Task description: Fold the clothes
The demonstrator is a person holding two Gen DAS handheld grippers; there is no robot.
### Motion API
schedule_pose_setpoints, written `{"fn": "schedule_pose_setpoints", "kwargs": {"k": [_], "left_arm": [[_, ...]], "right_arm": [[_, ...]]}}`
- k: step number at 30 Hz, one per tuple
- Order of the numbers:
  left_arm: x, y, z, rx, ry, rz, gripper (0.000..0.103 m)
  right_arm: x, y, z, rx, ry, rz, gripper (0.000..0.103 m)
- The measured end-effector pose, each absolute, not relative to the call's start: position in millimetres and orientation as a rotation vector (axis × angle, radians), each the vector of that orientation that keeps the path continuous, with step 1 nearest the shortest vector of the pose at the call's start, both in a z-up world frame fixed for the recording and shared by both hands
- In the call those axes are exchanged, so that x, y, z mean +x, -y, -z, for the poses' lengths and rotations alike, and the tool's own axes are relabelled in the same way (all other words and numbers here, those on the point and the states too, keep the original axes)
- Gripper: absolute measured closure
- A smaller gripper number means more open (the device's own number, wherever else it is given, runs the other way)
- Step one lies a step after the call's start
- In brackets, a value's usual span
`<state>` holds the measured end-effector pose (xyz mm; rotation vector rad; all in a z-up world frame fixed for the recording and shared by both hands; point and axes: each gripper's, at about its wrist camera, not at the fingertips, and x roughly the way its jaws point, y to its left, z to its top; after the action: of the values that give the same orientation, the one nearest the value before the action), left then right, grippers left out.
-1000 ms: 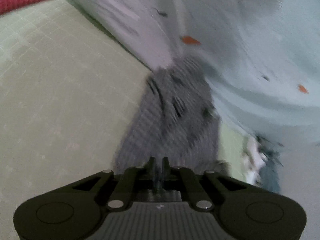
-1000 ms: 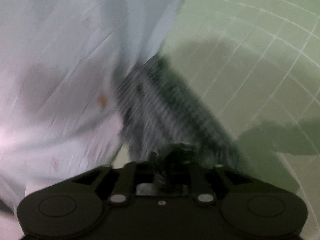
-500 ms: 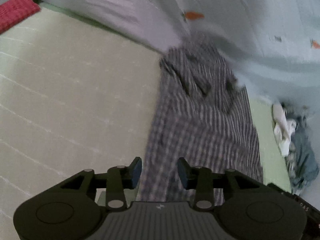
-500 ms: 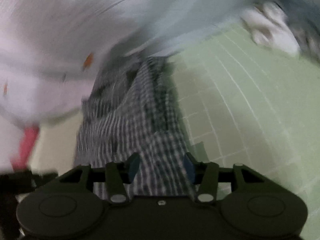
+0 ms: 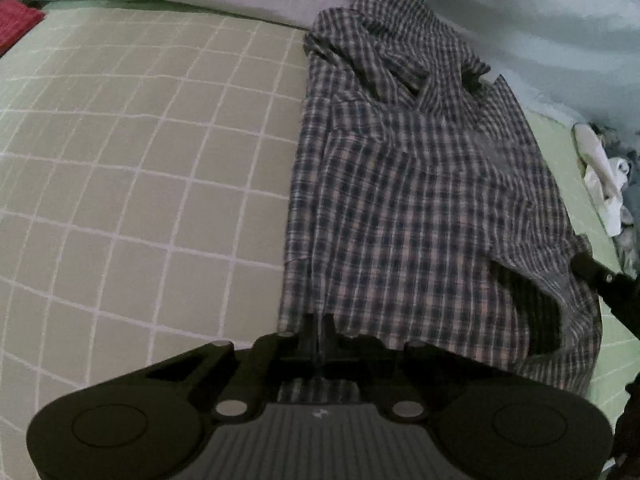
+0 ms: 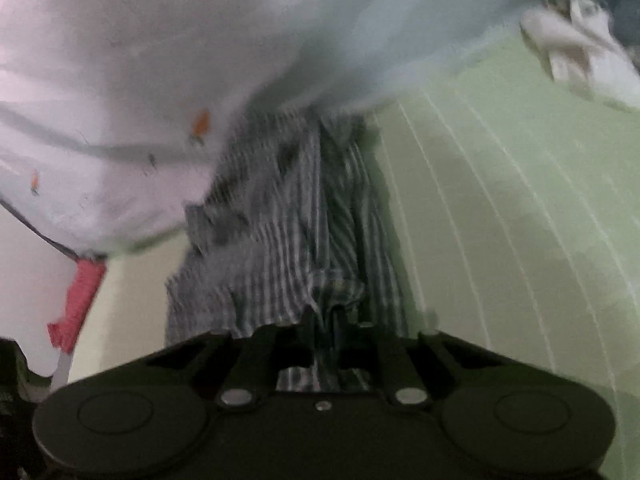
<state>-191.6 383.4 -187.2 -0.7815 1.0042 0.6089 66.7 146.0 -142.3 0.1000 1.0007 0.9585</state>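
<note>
A dark-and-white checked shirt (image 5: 420,200) lies lengthwise on the green grid-pattern bed sheet (image 5: 140,160), collar end far, rumpled at the top. My left gripper (image 5: 318,326) is shut on the shirt's near edge at its left corner. In the blurred right wrist view the shirt (image 6: 288,240) runs away from me, and my right gripper (image 6: 324,320) is shut on a bunched fold of its near edge. A black part of the right-hand tool (image 5: 612,292) shows at the shirt's right side.
A pale duvet (image 5: 520,8) with small orange marks lies along the far side, touching the shirt's collar end. A red cloth (image 5: 16,20) sits far left. A pile of white and grey clothes (image 5: 604,184) lies at the right.
A second ago both grippers held the hanging shirt. Half a second ago both stood open over it on the bed. Now both are shut on its near edge.
</note>
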Motion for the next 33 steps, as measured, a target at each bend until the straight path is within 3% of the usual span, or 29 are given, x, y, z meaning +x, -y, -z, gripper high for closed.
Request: {"fn": "schedule_pose_setpoints", "kwargs": {"k": [2,5,7,9,11,13,17,23,25,26,27,28,30,33], "left_arm": [[-199,-384,185,-0.797,-0.992,-0.615,0.102],[-208,-388,178,-0.816,-0.959,-0.638,0.102],[-215,-390,174,-0.829,-0.937,-0.653,0.101],[-221,-392,170,-0.841,-0.915,-0.668,0.090],[-228,-395,170,-0.890,-0.887,-0.655,0.063],[-233,-393,176,-0.952,-0.888,-0.619,0.052],[-235,-381,186,-0.989,-0.926,-0.564,0.040],[-247,-363,199,-1.064,-0.895,-0.519,0.036],[-250,-359,200,-1.074,-0.863,-0.532,0.039],[-250,-356,200,-1.071,-0.862,-0.546,0.066],[-248,-355,200,-1.079,-0.866,-0.544,0.086],[-250,-353,201,-1.086,-0.851,-0.546,0.100],[-252,-347,202,-1.094,-0.821,-0.549,0.101],[-260,-333,181,-1.012,-0.762,-0.555,0.101]], "right_arm": [[69,-143,147,0.091,-1.018,-0.906,0.094],[72,-135,154,0.077,-1.052,-0.810,0.082],[70,-120,150,0.105,-1.051,-0.766,0.048],[67,-100,148,0.154,-1.063,-0.736,0.034],[64,-86,155,0.242,-1.132,-0.720,0.031],[60,-68,165,0.348,-1.209,-0.694,0.029],[47,-38,186,0.543,-1.328,-0.647,0.023],[35,-28,207,0.726,-1.398,-0.728,0.014],[35,-35,214,0.782,-1.397,-0.762,0.017],[35,-43,216,0.798,-1.405,-0.760,0.023],[35,-49,217,0.792,-1.414,-0.749,0.045],[35,-54,218,0.773,-1.416,-0.737,0.071],[31,-63,213,0.706,-1.357,-0.749,0.088],[18,-62,191,0.627,-1.227,-0.816,0.094]]}}
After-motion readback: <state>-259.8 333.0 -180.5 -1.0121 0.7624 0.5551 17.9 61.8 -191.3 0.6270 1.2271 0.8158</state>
